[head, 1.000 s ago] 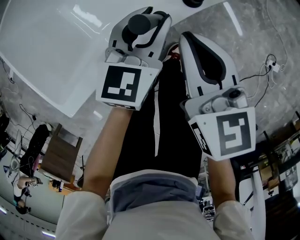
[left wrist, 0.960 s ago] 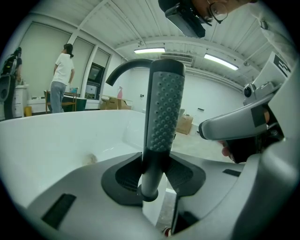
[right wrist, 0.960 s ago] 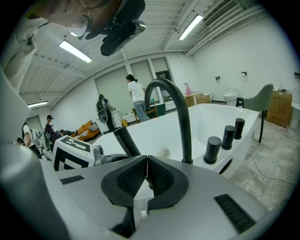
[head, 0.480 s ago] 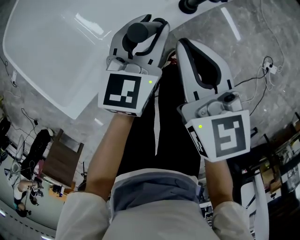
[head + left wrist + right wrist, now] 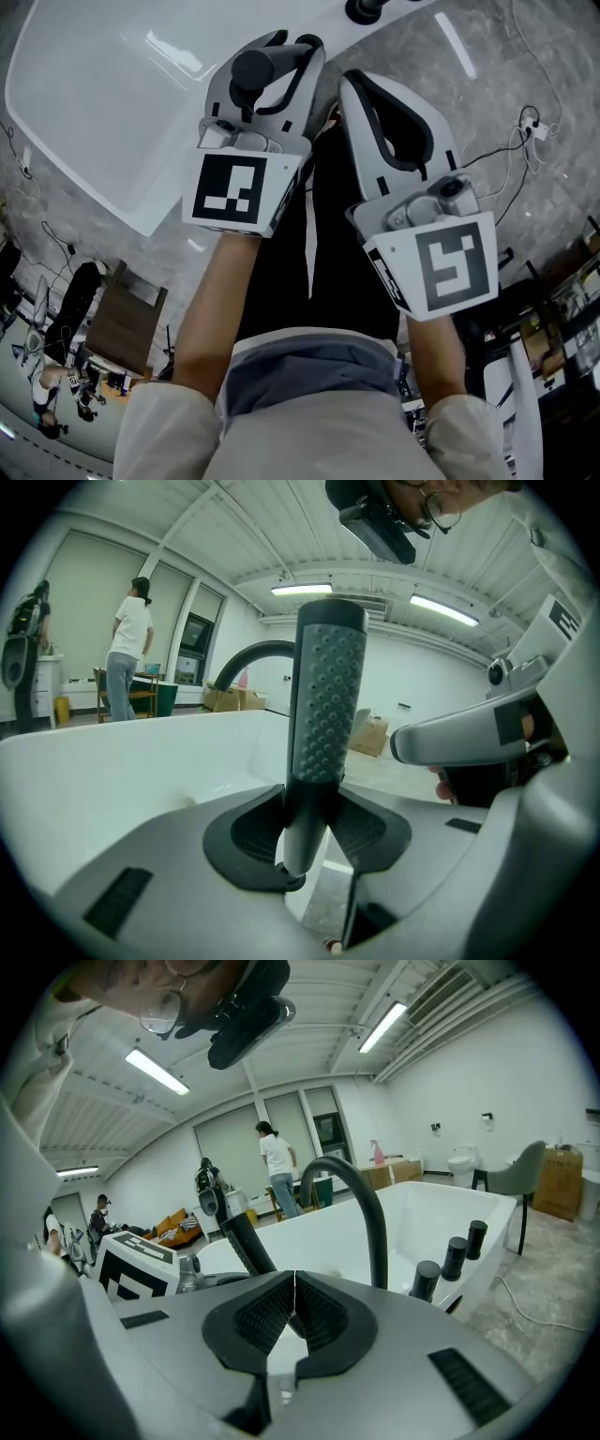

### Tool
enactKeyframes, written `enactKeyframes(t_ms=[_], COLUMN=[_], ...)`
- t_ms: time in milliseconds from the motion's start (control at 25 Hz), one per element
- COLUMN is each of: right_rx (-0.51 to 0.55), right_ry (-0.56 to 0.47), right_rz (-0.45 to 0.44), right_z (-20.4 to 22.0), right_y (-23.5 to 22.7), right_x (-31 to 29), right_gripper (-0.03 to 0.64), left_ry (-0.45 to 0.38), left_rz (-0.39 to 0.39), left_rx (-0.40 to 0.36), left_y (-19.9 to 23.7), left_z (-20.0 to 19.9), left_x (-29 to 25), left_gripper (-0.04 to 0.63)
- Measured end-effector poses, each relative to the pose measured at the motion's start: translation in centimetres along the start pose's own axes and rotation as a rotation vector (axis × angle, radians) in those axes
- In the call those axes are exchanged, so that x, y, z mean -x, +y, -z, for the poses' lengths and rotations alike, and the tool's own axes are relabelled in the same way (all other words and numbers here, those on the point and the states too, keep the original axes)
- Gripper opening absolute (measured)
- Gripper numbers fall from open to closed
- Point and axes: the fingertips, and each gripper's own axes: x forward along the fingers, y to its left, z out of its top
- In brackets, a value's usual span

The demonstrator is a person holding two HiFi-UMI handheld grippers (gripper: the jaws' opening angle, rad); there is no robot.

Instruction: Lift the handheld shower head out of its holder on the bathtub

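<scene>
The handheld shower head (image 5: 323, 714) is a grey studded handle that stands upright between the pads of my left gripper (image 5: 309, 832), which is shut on it. From the head view its dark round end (image 5: 251, 67) shows above the left gripper (image 5: 281, 47), over the rim of the white bathtub (image 5: 103, 112). My right gripper (image 5: 293, 1312) sits close beside it on the right, jaws shut together with nothing between them. In the right gripper view the handle (image 5: 246, 1241) slants up at left. The holder is not visible.
A black curved spout (image 5: 361, 1204) and three black knobs (image 5: 455, 1255) stand on the tub's rim. One knob (image 5: 364, 9) shows at the head view's top edge. Cables (image 5: 520, 141) lie on the grey floor at right. People (image 5: 277, 1176) stand far behind the tub.
Both grippers have risen together, drifting a little left in the head view, with the shower head still in the left gripper. Neither gripper's jaws changed.
</scene>
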Motion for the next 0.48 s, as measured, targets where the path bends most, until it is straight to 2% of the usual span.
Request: enactKeyframes(t_ms=[80, 160, 320, 480], right_rx=[0.0, 0.001, 0.022, 0.032], right_ry=[-0.004, -0.009, -0.012, -0.024], right_rz=[0.003, 0.003, -0.01, -0.016], right_z=[-0.4, -1.0, -2.1, -3.6], right_y=[0.1, 0.6, 1.5, 1.5], right_x=[0.5, 1.0, 1.5, 2.1], right_gripper=[0.02, 0.02, 0.02, 0.02], left_ry=[-0.029, -0.048, -0.016, -0.02], left_rz=[-0.007, 0.017, 0.043, 0.049], left_rx=[-0.029, -0.037, -0.011, -0.022], left_y=[0.3, -0.1, -1.2, -1.8], left_z=[-0.6, -1.4, -2.7, -3.9], left_x=[0.5, 1.3, 2.3, 2.6], left_gripper=[0.143, 0.143, 0.143, 0.143])
